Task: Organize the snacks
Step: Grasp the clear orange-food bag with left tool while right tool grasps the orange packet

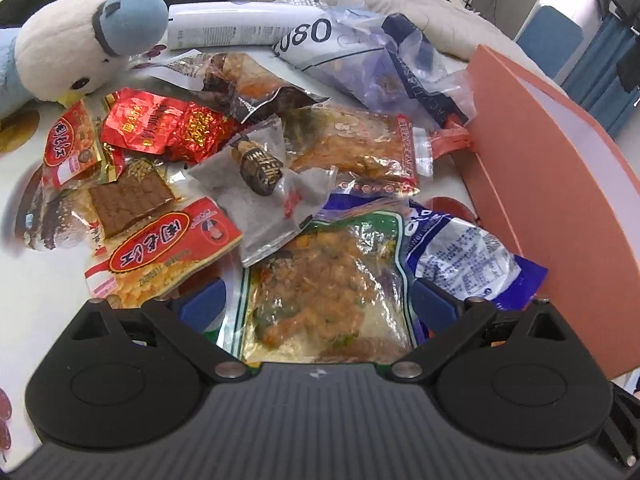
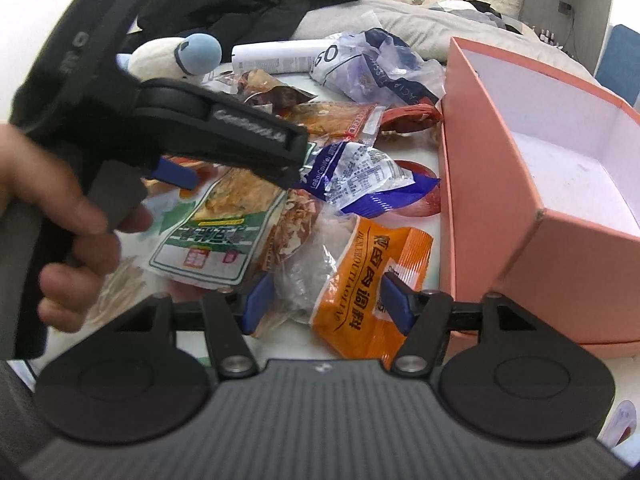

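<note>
Many snack packets lie in a loose pile on the white table (image 1: 24,208), and two grippers are low over the near edge of this pile. The left gripper (image 1: 316,304) has its blue fingers (image 1: 200,308) wide apart, one on each side of the green-edged clear packet (image 1: 324,280), which lies flat on the table. The pads do not press on it. In the right wrist view the same gripper (image 2: 240,168) is seen from the side, held by a hand (image 2: 60,216) above that green-edged packet (image 2: 216,232).

The right gripper (image 2: 324,300) also stands with its fingers (image 2: 260,300) apart. Between them are the orange seasoning packet (image 2: 368,280) and a crumpled clear bag (image 2: 312,272); whether the pads touch the orange packet, I cannot tell (the right pad is very close to its edge).

The open pink box (image 2: 540,184) stands on the right side of the pile, just beside the snacks, and its white inside holds nothing that I can see. A blue-and-white packet (image 1: 468,264) lies close to the box wall (image 1: 560,208). Farther back there are red foil packets (image 1: 160,124), a red peanut packet (image 1: 168,248), a bluish plastic bag (image 1: 380,68) and a white tube (image 1: 240,24). A plush bird (image 1: 80,48) rests at the far left of the pile, touching the packets.
</note>
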`<move>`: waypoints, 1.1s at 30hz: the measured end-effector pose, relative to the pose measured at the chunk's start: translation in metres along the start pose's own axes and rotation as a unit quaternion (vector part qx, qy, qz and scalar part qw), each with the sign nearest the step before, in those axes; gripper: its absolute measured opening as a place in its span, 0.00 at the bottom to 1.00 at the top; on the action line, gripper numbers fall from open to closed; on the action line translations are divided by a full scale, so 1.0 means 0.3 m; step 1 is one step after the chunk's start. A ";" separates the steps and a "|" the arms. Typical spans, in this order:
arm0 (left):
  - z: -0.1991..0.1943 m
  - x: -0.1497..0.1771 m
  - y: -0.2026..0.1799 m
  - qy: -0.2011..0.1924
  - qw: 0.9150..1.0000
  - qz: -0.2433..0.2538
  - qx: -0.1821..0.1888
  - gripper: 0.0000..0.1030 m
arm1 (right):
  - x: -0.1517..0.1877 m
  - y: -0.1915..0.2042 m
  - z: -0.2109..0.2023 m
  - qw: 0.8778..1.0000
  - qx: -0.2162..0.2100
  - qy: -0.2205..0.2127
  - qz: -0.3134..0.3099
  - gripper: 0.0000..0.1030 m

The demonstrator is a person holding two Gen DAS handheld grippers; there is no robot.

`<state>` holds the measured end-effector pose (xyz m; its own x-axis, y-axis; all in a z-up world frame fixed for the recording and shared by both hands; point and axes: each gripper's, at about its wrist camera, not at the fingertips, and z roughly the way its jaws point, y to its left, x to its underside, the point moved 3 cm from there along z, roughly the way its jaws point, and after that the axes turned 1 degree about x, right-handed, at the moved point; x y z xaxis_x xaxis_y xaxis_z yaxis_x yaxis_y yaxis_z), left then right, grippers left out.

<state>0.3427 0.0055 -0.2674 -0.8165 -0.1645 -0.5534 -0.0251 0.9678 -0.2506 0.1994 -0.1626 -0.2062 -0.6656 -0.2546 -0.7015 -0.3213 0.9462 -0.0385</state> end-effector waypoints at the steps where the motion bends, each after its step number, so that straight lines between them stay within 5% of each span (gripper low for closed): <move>1: 0.010 0.001 0.000 0.001 1.000 0.001 -0.003 0.96 | 0.000 0.002 0.001 1.000 0.000 0.000 -0.002 0.62; 19: -0.101 0.106 -0.062 -0.006 0.997 0.069 -0.021 0.77 | 0.026 0.009 -0.067 0.999 0.016 -0.019 -0.027 0.54; 33: -0.291 0.274 -0.069 0.003 0.999 0.050 -0.016 0.76 | 0.112 -0.009 -0.202 1.000 -0.005 -0.018 -0.005 0.48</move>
<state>0.2256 -0.0114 -0.2383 -0.8191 -0.0656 -0.5700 0.0388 0.9848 -0.1690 0.1370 -0.1860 -0.1865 -0.6383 -0.2560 -0.7260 -0.3348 0.9415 -0.0376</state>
